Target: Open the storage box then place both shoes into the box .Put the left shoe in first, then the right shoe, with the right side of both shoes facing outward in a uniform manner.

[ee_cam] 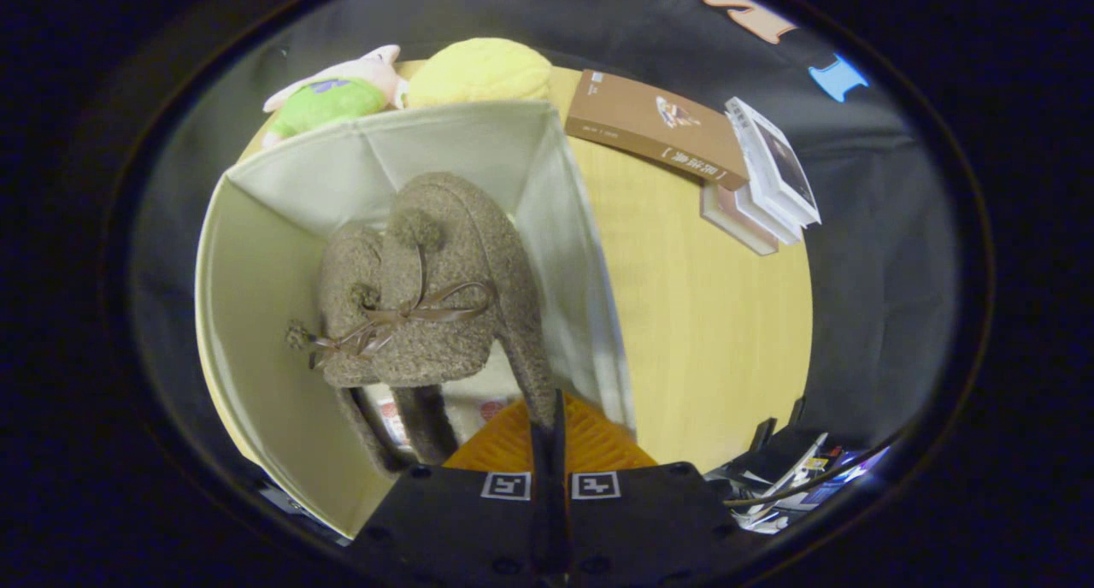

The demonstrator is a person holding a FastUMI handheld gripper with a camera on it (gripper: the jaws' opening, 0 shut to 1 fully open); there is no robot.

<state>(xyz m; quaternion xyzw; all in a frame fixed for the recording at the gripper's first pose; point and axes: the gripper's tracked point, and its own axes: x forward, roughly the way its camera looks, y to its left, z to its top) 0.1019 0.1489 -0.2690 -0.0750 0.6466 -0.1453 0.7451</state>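
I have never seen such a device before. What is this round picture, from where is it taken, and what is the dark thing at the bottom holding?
There is no robot arm here. A person carries a hand-held claw with two fingers, and a wide-angle camera rides on it, looking forward along the fingers. That is why the picture is round and bent.

The fingers stand nearly together and pinch the back edge of a fuzzy brown shoe with a ribbon bow. The shoe hangs inside an open pale fabric storage box. A second matching shoe sits close beside it in the box.

The box stands on a light wooden table. Beyond the box lie two plush toys, and beside it a small stack of books.
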